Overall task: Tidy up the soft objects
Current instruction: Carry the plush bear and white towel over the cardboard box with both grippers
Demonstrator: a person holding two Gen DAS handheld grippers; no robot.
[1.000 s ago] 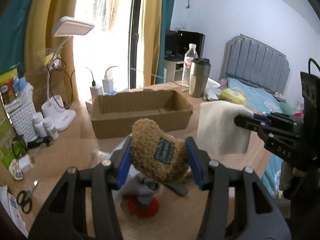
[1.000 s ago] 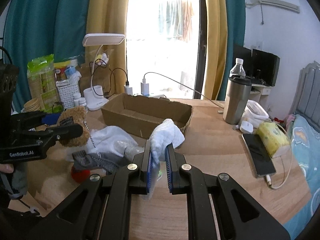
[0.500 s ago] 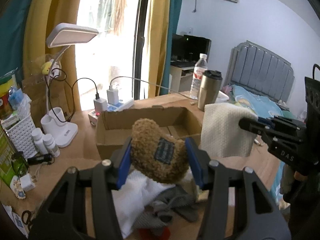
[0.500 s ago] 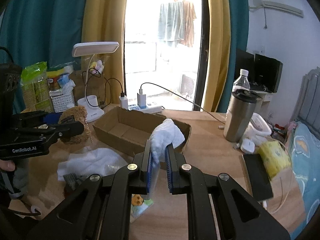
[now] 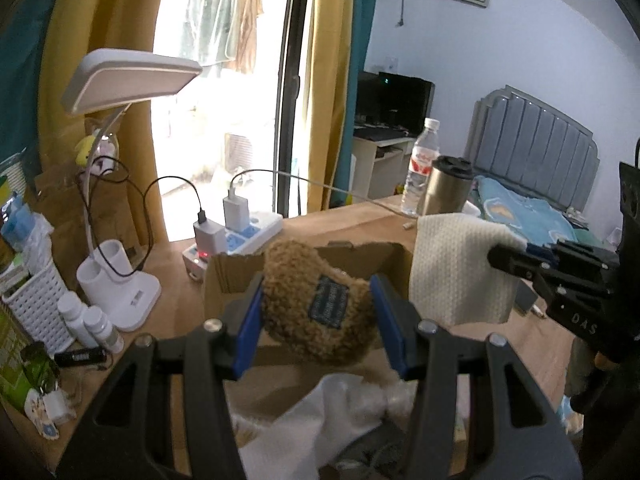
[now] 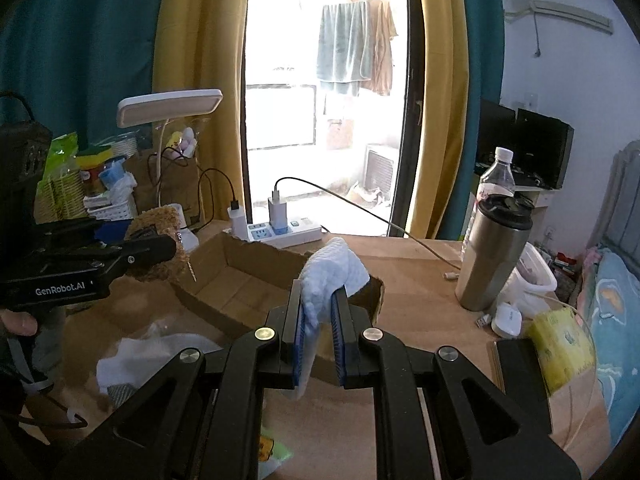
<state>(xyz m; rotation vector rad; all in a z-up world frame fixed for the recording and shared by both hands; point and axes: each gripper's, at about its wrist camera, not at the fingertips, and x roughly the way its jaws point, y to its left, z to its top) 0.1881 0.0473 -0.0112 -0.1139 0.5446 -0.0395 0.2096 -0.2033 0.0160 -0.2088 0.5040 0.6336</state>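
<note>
Left gripper [image 5: 320, 324] clamped on the brown plush toy [image 5: 318, 312], pads pressed into both fuzzy flanks, dark sewn label facing the lens. Right gripper [image 6: 318, 336] pinched nearly closed on the white waffle-textured cloth [image 6: 332, 272], most of it bunched above the jaws, one corner trailing down between them. Both loads carried forward and slightly up over the past second: a second ago held low over the heap of soft things, now raised to the near wall of the cardboard box [image 6: 240, 280], the toy hanging just short of the box's left end and the cloth over its right end (seen from the left wrist, draped beside the toy, apart from it). Box interior bare as far as visible. Left behind on the wooden desk [image 6: 420, 280]: a crumpled white fabric [image 6: 148, 356] with something grey under it, near the front edge. Meaning for the task, as a judgement: transport almost finished, drop into the box next, first two items of several. Worth watching: the cloth's trailing corner snagging on the torn cardboard rim, and the charger cables [image 5: 172, 196] just behind the box near the desk lamp [image 5: 124, 88].
</note>
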